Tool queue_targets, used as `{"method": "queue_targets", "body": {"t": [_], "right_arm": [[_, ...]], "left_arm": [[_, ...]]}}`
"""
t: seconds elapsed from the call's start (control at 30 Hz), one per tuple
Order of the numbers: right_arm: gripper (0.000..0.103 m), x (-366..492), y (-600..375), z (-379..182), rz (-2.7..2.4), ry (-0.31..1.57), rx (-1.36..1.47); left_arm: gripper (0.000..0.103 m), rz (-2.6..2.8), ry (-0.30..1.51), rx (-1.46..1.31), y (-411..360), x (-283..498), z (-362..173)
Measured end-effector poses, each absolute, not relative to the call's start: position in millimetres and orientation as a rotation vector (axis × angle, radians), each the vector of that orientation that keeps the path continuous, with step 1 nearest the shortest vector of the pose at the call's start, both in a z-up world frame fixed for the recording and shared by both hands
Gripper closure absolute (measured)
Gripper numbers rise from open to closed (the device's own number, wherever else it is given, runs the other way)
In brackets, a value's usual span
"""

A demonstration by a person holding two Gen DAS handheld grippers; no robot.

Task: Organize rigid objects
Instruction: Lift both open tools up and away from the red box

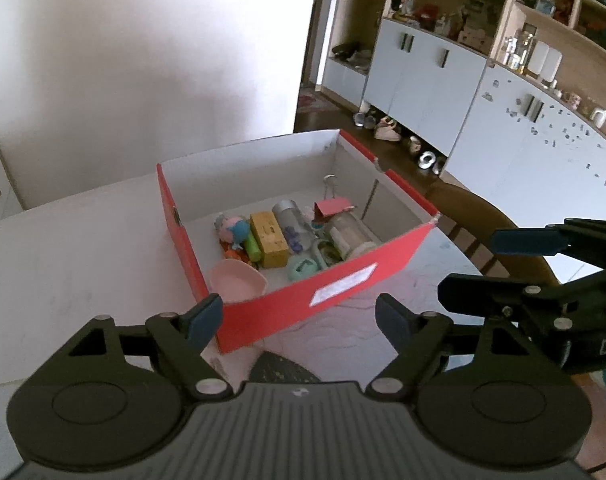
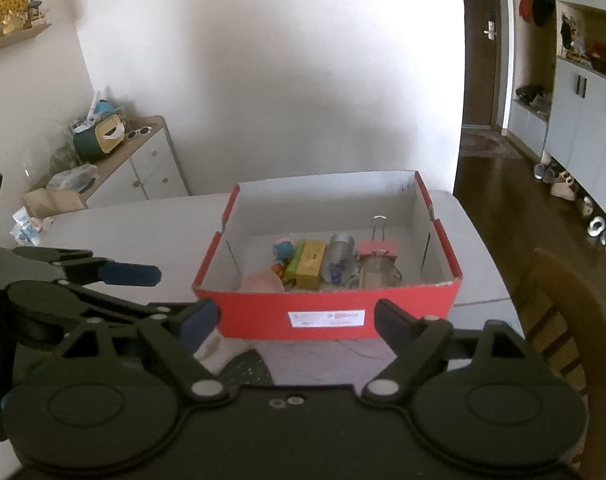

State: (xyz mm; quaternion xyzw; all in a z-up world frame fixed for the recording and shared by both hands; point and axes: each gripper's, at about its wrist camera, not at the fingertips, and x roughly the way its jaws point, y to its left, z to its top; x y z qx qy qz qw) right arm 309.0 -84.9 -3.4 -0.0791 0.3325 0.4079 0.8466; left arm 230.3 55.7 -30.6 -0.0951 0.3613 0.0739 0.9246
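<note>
A red cardboard box point(image 1: 335, 286) point(image 2: 335, 300) with a white inside stands on the white table. In it lie several small objects: a pink bowl point(image 1: 239, 280) point(image 2: 261, 282), a yellow block point(image 1: 269, 240) point(image 2: 311, 264), a grey cylinder point(image 1: 289, 214) point(image 2: 339, 252), a pink binder clip point(image 1: 333, 206) point(image 2: 377, 248), a clear jar point(image 1: 349, 234) and a blue-pink toy point(image 1: 233, 230) point(image 2: 283, 249). My left gripper point(image 1: 299, 316) is open and empty, in front of the box's near wall. My right gripper point(image 2: 297, 320) is open and empty, just before the box; it also shows in the left wrist view point(image 1: 503, 264).
The white table point(image 1: 83, 248) point(image 2: 143, 220) carries the box. A wooden chair point(image 2: 575, 320) point(image 1: 483, 216) stands at the right. A dark patterned thing point(image 1: 283, 368) point(image 2: 247, 368) lies below the grippers. A sideboard point(image 2: 143, 160) stands at the left, cabinets point(image 1: 503, 120) at the right.
</note>
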Motion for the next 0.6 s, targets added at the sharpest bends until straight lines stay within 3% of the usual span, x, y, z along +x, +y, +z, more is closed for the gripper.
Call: {"method": "queue_targets", "body": {"t": [0.23, 0.33, 0.6], "right_arm": [[0.005, 290.7, -99.8, 1.5, 0.845, 0.677, -0.130], [0.001, 281.6, -105.3, 4.3, 0.846, 0.652, -0.125], [0.000, 259.9, -126.4, 5.8, 0.843, 0.592, -0.065]], "left_arm": [[0.013, 0.138, 0.727, -0.197, 46.8, 206.7, -23.8], [0.001, 0.140, 0.717, -0.193, 43.4, 199.3, -22.6], [0.000, 0.176, 0.686, -0.183, 36.3, 176.2, -21.6]]}}
